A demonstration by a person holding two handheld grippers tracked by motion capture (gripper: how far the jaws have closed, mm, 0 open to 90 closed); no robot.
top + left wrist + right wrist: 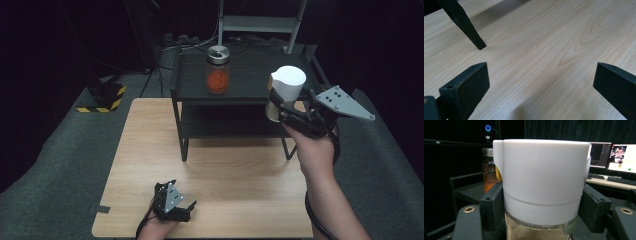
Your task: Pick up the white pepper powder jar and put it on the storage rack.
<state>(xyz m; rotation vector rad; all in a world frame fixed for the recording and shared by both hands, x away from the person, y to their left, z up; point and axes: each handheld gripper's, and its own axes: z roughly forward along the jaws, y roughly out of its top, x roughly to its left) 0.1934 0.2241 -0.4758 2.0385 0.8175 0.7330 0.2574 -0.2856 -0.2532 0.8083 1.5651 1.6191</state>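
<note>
Right tool (281, 106) raised above the right end of the black shelf rack (250, 75), jaws clamped on a white-lidded jar (285, 90); the right gripper view shows both pads pressed to the sides of the jar (544, 182) where the lid skirt meets the glass, pale contents below. Jar upright, in the air, not resting on the rack's top shelf. A second jar, orange contents and metal lid (218, 70), stands on the top shelf well to the left. Left tool (175, 202) lies low on the wooden bench (240, 170) near its front edge, jaws spread wide, nothing between them; bare bench grain (536, 50) and one rack leg (466, 27) ahead of it. Step in hand, by my reading: carrying the jar over the rack. Whether it is coming or going, cannot tell. Next move likely calls for a level descent onto the shelf, clear of the orange jar, before the grip is let go.
</note>
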